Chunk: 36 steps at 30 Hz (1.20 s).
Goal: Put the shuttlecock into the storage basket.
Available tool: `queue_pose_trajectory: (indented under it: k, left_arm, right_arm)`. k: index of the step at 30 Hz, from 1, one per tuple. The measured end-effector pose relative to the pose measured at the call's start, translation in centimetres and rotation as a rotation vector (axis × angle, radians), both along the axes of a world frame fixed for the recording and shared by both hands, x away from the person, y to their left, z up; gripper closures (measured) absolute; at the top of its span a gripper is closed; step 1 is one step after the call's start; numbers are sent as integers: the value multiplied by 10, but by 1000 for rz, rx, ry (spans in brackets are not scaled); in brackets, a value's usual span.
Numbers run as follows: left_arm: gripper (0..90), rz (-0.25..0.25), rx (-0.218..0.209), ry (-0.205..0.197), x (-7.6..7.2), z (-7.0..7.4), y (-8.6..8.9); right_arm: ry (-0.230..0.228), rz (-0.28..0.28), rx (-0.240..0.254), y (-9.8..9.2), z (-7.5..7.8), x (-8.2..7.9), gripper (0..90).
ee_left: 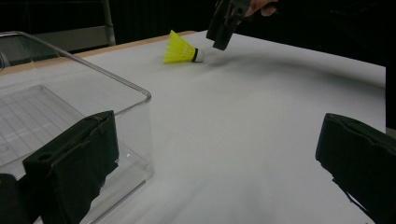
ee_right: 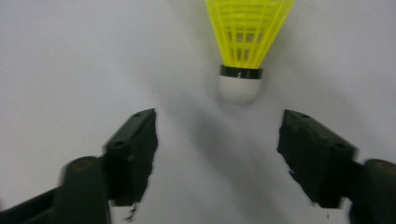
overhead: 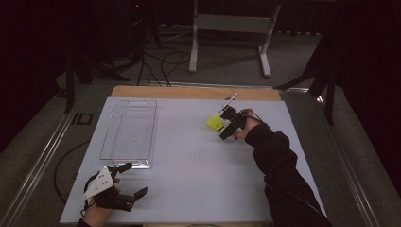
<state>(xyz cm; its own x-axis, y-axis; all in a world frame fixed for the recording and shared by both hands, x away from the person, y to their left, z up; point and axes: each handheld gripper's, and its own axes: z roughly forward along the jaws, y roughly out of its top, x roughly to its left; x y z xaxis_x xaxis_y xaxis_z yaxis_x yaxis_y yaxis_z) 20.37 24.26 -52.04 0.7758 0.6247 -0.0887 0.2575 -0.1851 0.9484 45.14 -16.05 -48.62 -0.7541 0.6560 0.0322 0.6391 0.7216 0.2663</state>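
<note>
Step in hand, as judged: approach for a pick of the yellow shuttlecock (ee_right: 245, 46). It lies on its side on the white table (overhead: 198, 161), around 1 o'clock of table centre, cork toward the right gripper (ee_right: 217, 135). The jaws are parted, nothing between them; the cork sits just ahead of the tips. Left gripper (overhead: 130, 182) is released, parked at 7 o'clock beside the clear tray (overhead: 127, 130). Next move needs the jaws advanced around the cork, then closed.

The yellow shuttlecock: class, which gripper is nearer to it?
Right. The right gripper hovers just short of the shuttlecock, fingers apart; the left gripper sits far off beside the clear tray.
</note>
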Motion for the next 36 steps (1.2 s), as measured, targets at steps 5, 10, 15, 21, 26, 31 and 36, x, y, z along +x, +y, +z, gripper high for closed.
queue_pose_trajectory:
  k: [5, 10, 15, 21, 26, 31, 36]
  left_arm:
    - [2, -2, -2, 0, 0, 0, 0]
    - [2, -1, -1, 0, 0, 0, 0]
    - [1, -2, -2, 0, 0, 0, 0]
    - [1, -3, -3, 2, 0, 0, 0]
    - [2, -4, -2, 2, 0, 0, 0]
    - [1, -6, -2, 5, 0, -1, 0]
    - [1, -7, -3, 4, 0, 0, 0]
  right_arm:
    - [15, -25, -15, 4, -3, 6, 392]
    - [28, -36, -40, 5, -8, 12, 447]
    - [21, -45, -55, 7, -14, 16, 465]
    - [34, -46, -64, 12, -19, 20, 500]
    - [38, -51, -85, 15, -24, 24, 538]
    - [46, -50, -81, 17, -27, 27, 586]
    - [60, -47, -85, 17, -32, 29, 641]
